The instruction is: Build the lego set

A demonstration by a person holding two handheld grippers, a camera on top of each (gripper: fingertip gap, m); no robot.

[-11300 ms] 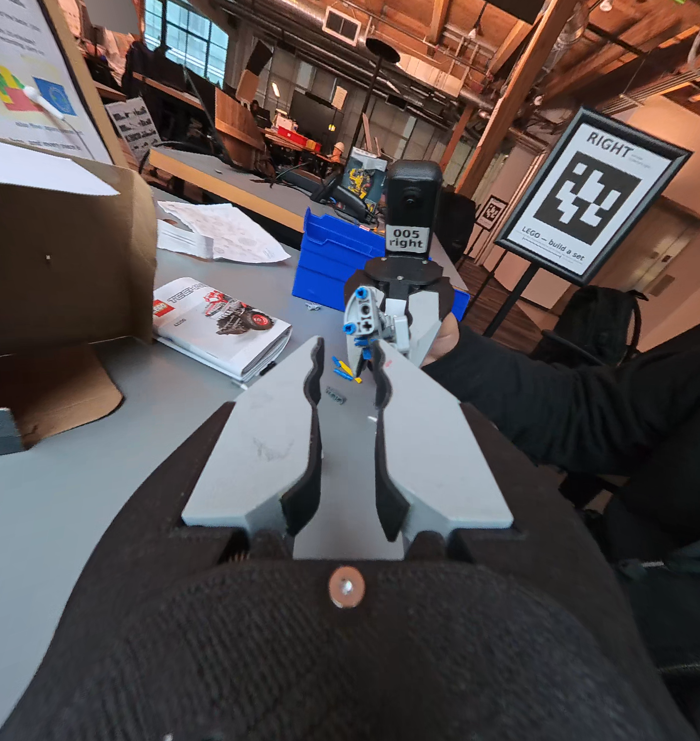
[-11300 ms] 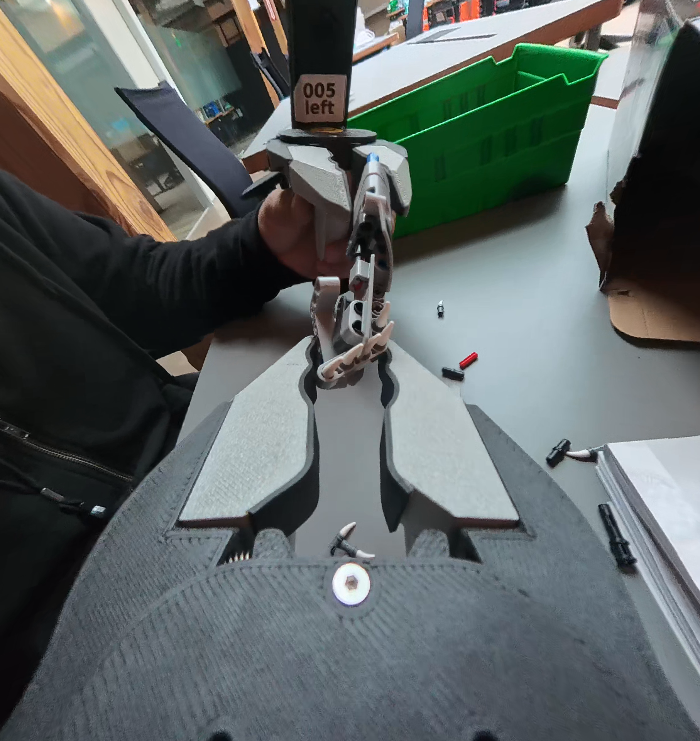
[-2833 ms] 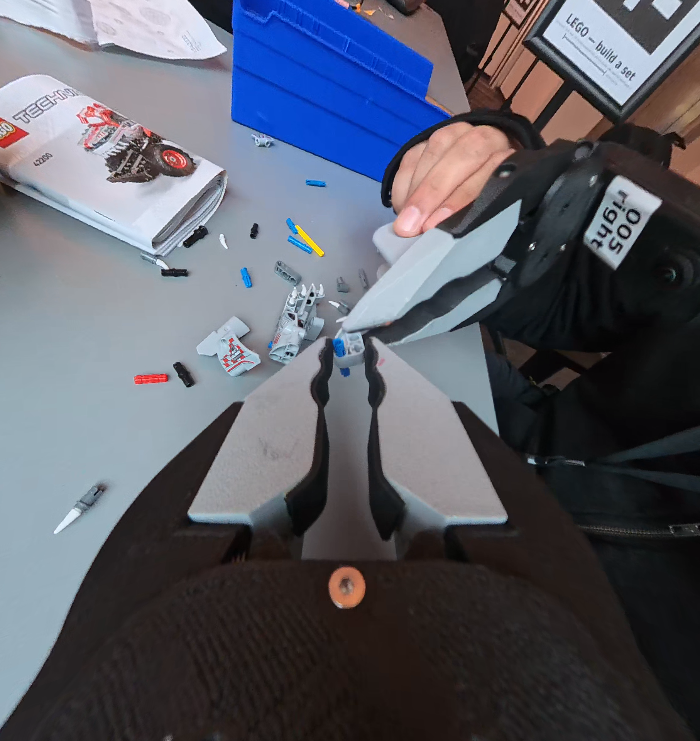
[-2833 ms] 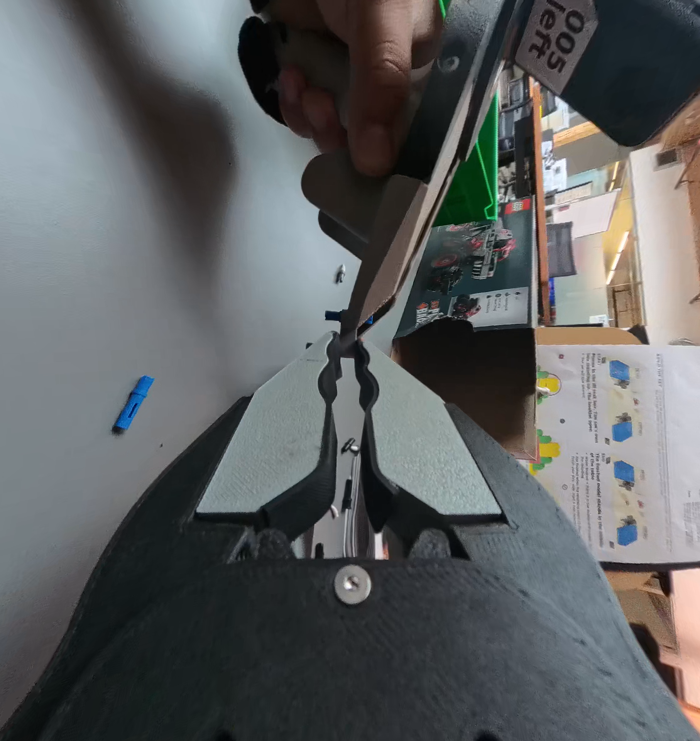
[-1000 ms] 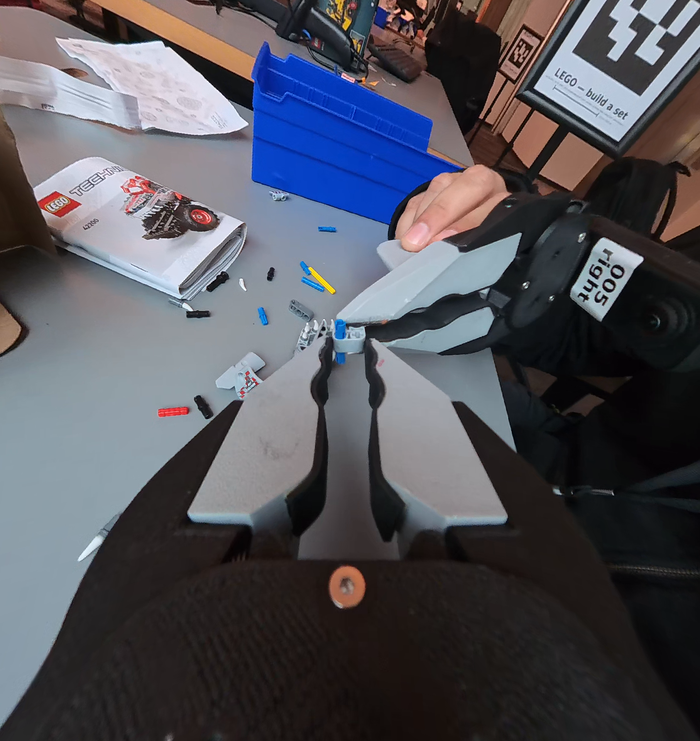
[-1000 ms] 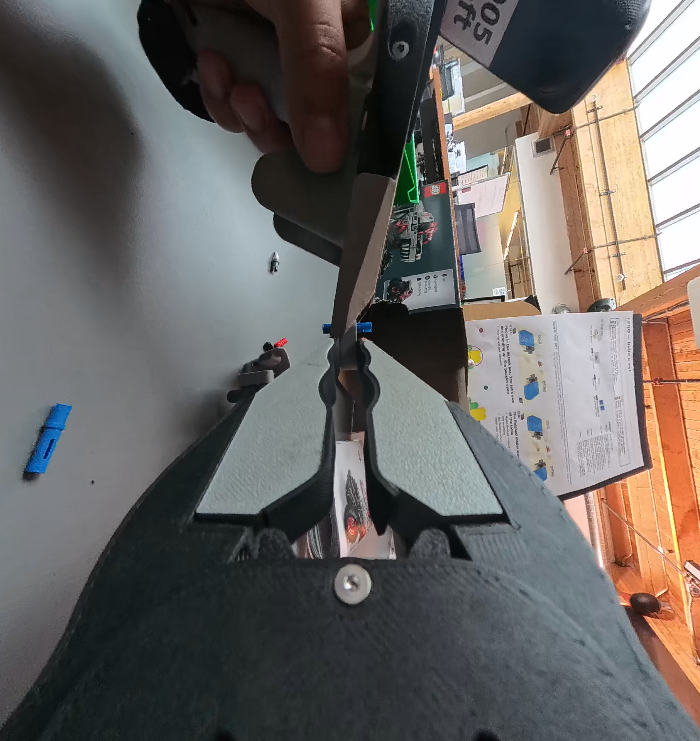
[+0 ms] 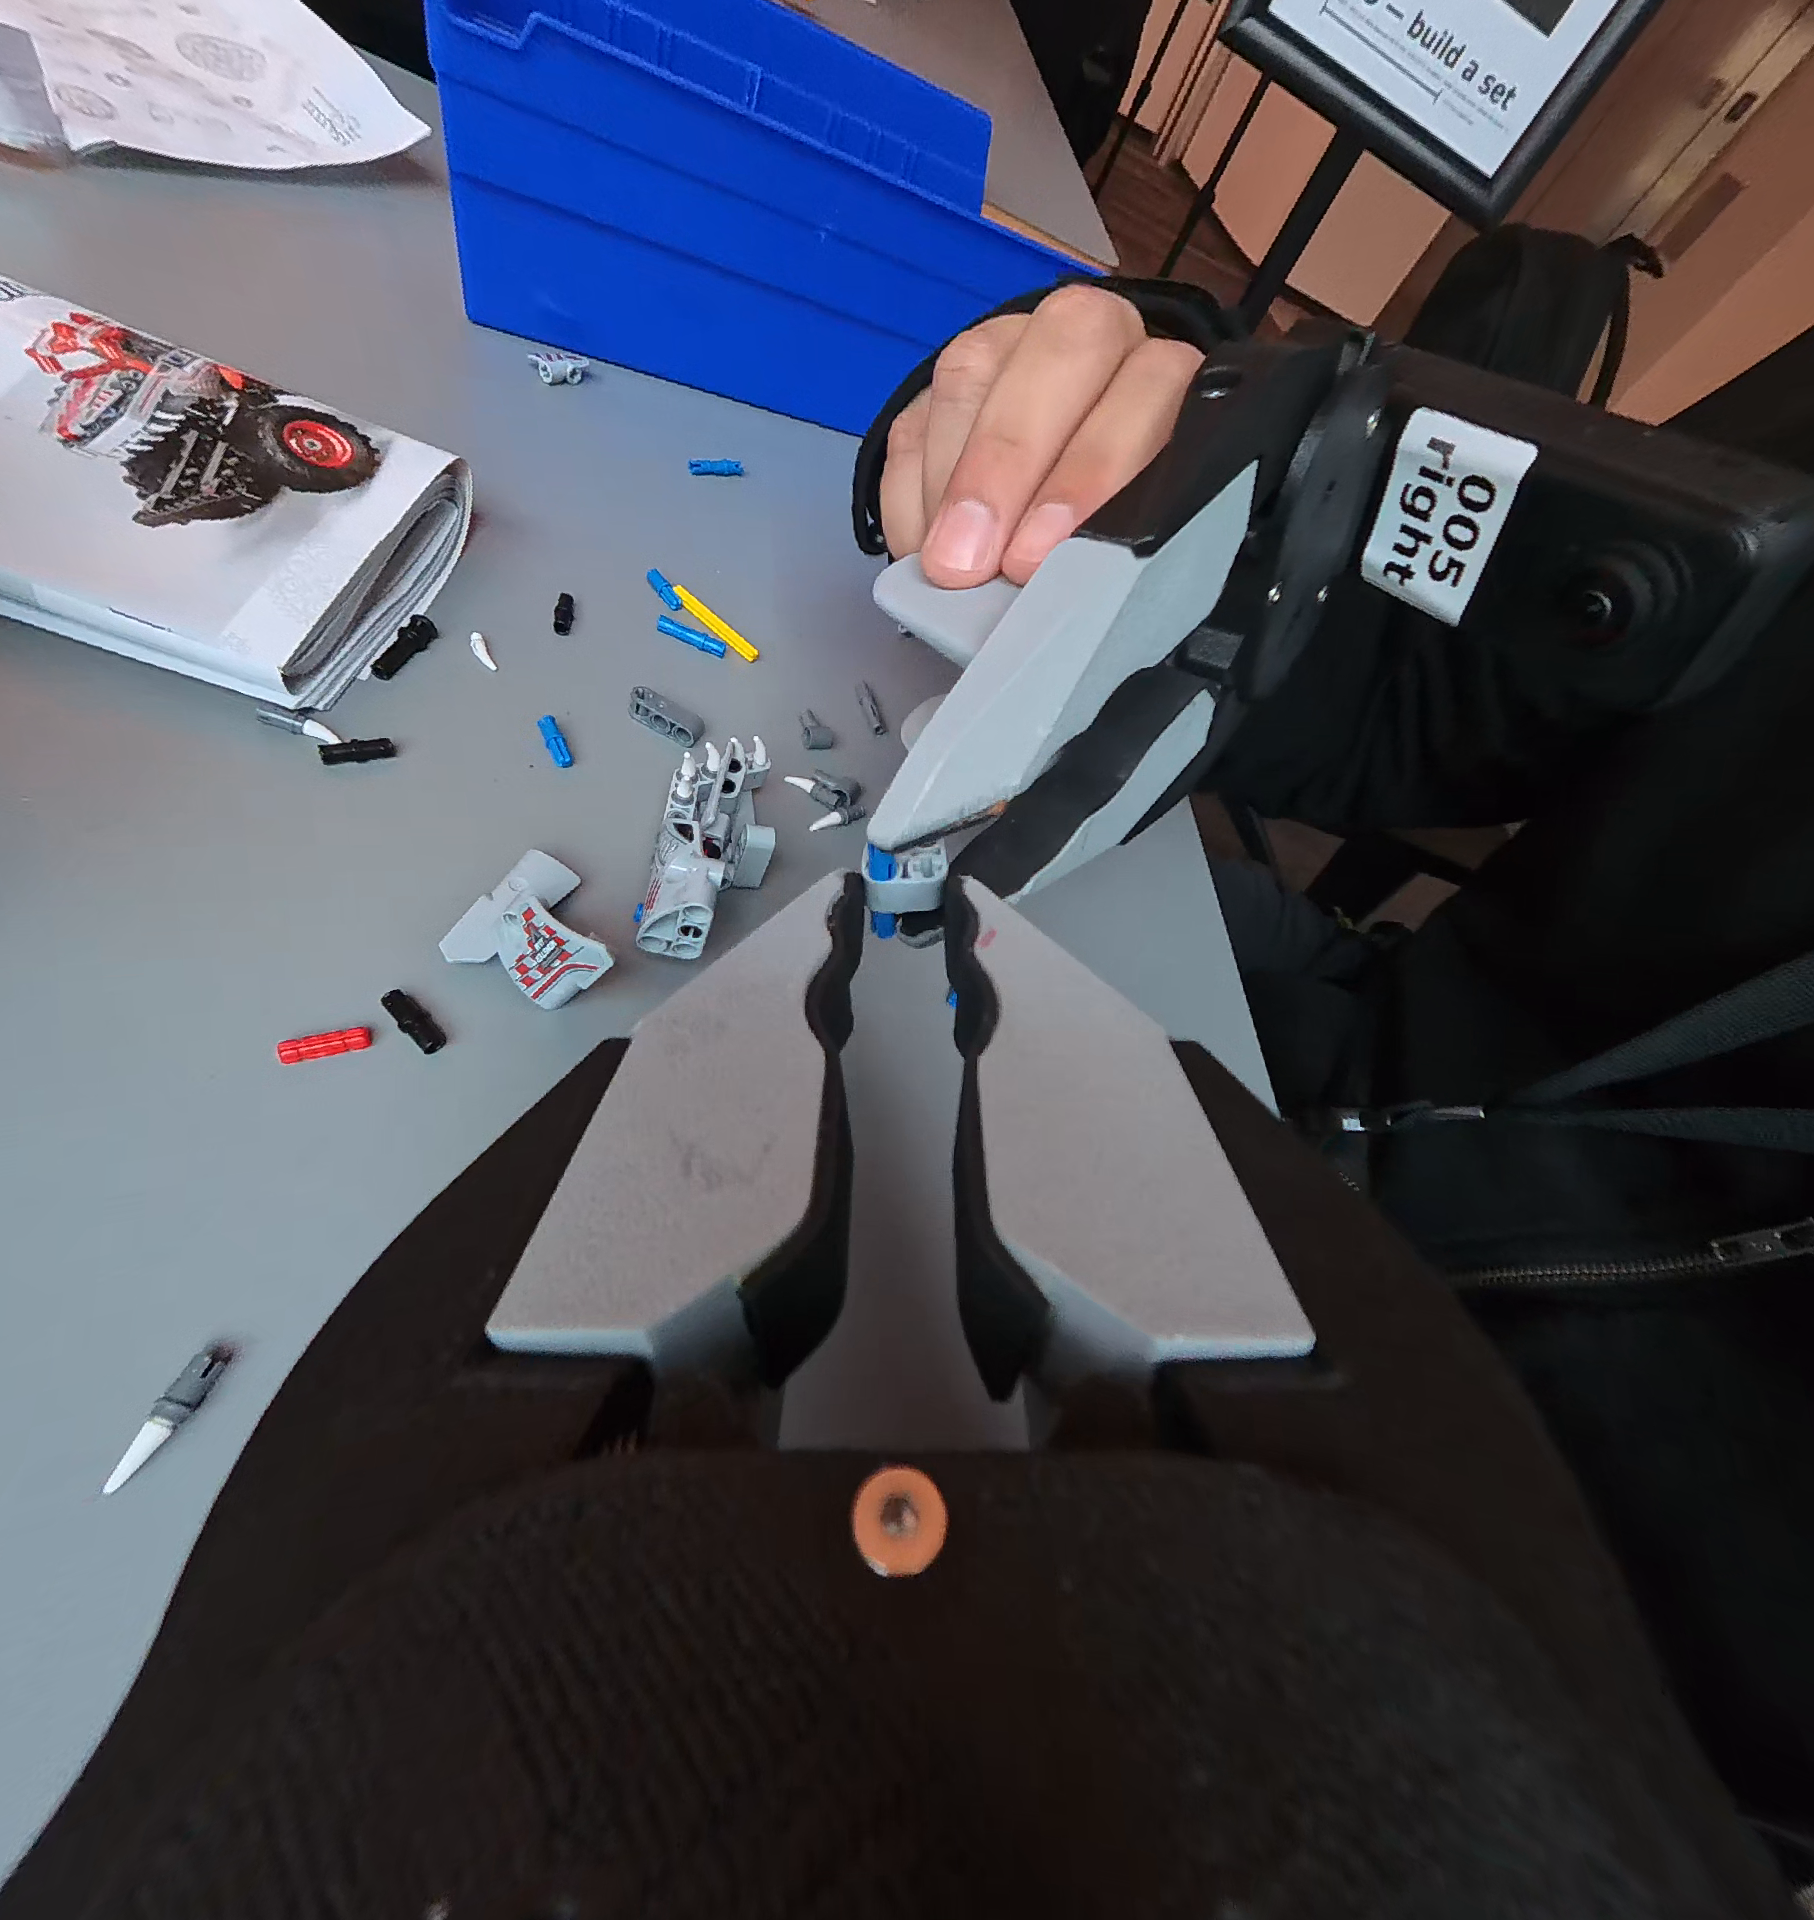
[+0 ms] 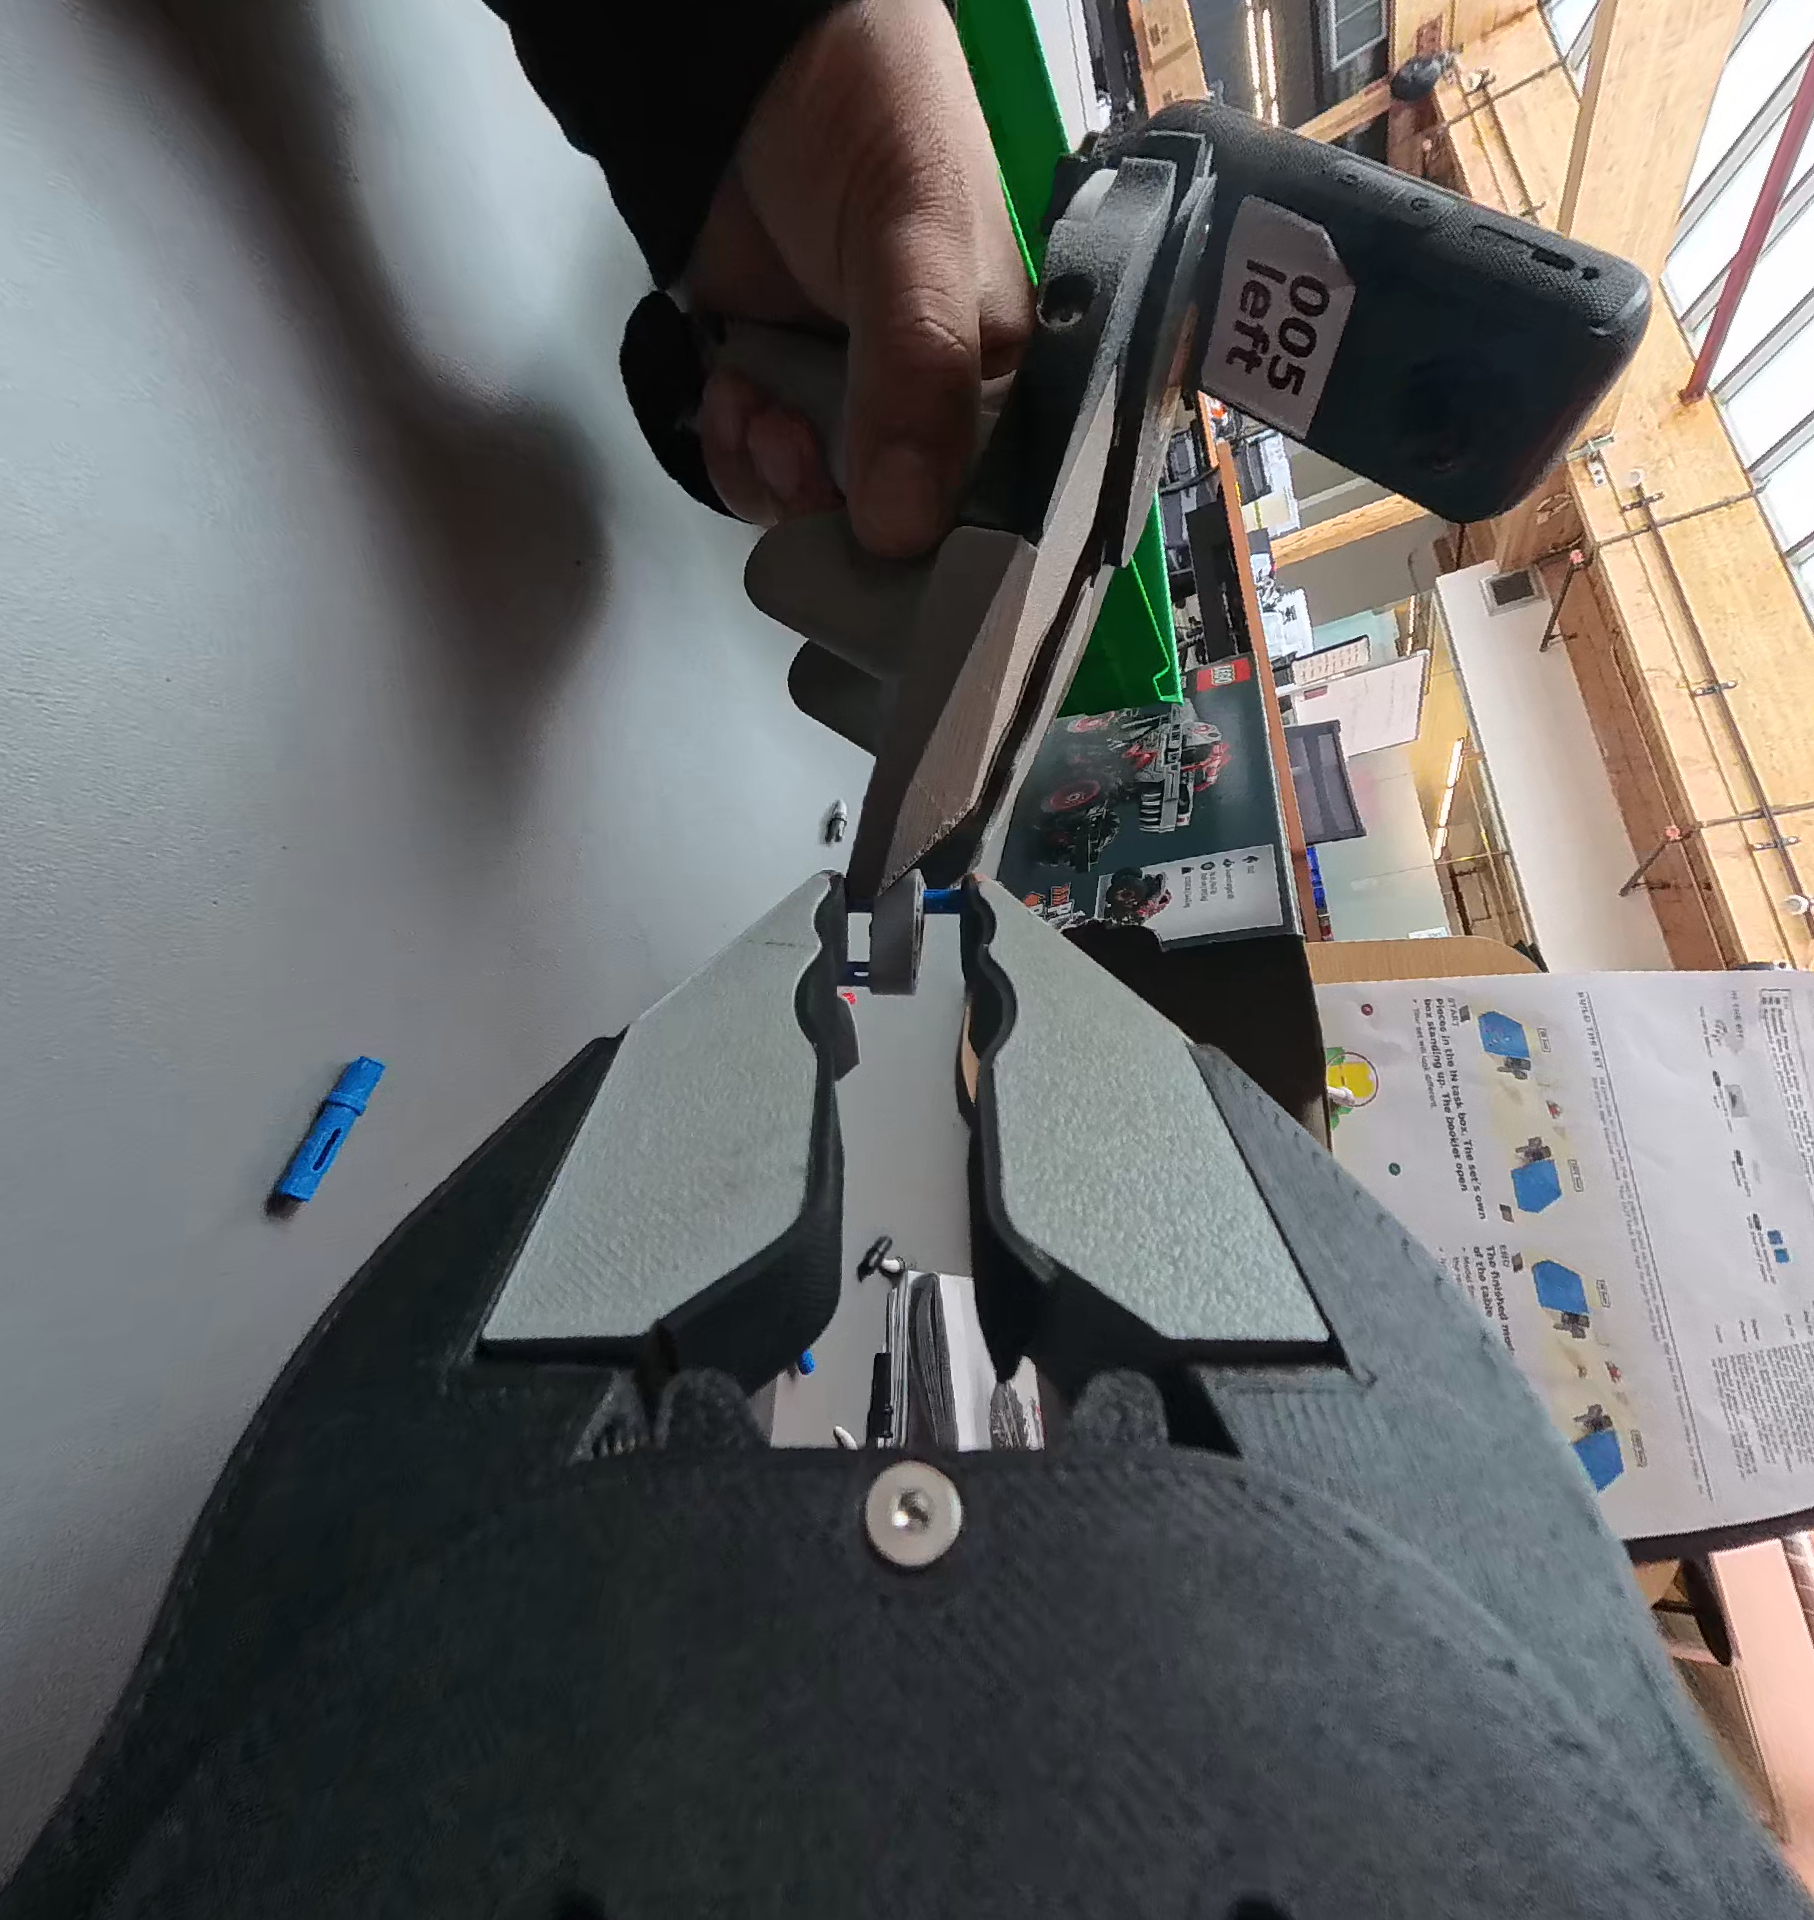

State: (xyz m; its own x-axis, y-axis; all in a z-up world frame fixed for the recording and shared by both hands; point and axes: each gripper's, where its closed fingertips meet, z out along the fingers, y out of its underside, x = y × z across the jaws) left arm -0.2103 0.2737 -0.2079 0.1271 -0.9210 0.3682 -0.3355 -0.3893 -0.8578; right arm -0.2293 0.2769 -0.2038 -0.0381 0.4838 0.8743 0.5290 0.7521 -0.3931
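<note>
My left gripper (image 7: pixel 903 899) is shut on a small grey connector (image 7: pixel 908 871) with blue pins through it, held just above the grey table (image 7: pixel 155 1195). My right gripper (image 7: pixel 929 847) comes in from the right, crosswise to the left one. In the right wrist view its jaws (image 8: pixel 901 904) stand parted about one piece-width, one on each side of the same connector (image 8: pixel 898 935). The left gripper (image 8: pixel 908 847) shows edge-on there, pinching the connector from above. A grey part-built piece with white teeth (image 7: pixel 700 842) lies on the table just left of the grippers.
A blue bin (image 7: pixel 695 187) stands at the back and a folded booklet (image 7: pixel 186 488) lies at the left. Loose pins, a grey-and-red panel (image 7: pixel 529 935) and a red pin (image 7: pixel 323 1044) lie scattered. A green bin (image 8: pixel 1121 623), the set box (image 8: pixel 1142 810) and a blue pin (image 8: pixel 326 1127) show in the right wrist view. My left and right fingertips are right by each other.
My right gripper's jaws have widened and now straddle the connector. My left gripper keeps its hold and has dropped closer to the table.
</note>
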